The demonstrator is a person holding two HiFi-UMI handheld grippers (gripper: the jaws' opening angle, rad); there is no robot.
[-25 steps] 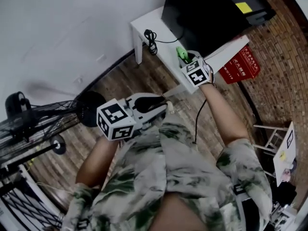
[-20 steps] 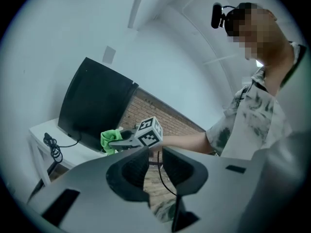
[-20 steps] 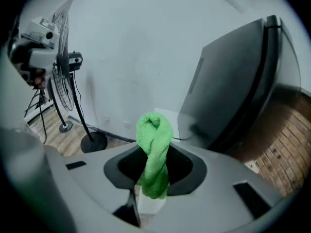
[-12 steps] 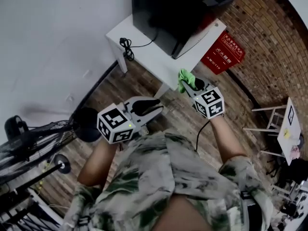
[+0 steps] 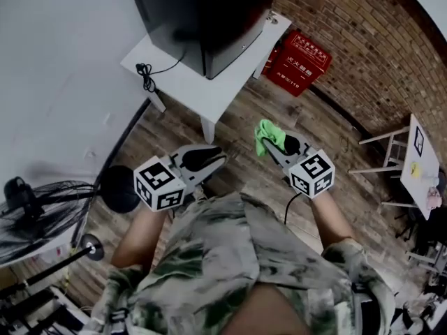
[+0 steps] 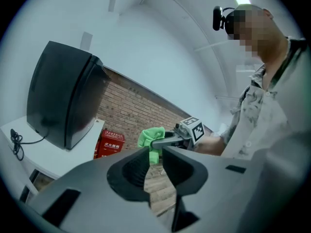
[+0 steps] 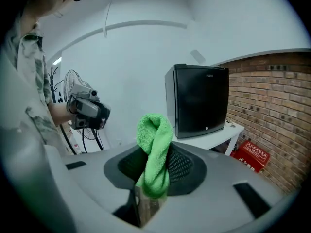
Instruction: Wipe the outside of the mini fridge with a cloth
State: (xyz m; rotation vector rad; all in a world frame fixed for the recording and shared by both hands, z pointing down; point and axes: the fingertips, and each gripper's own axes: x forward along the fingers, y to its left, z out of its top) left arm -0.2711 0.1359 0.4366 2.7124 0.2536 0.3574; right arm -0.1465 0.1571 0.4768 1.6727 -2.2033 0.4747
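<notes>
A black mini fridge stands upright on a white worktop against the wall, with its cable bundled at the worktop's edge. A red box sits by the brick wall beside it, and a fan stands off to the person's left. Well apart from the fridge, over the wooden floor, the right claw pinches a green cloth. The cloth is folded lengthwise and pokes past the tips toward the fridge. The left claw is slightly spread, with nothing in it.
</notes>
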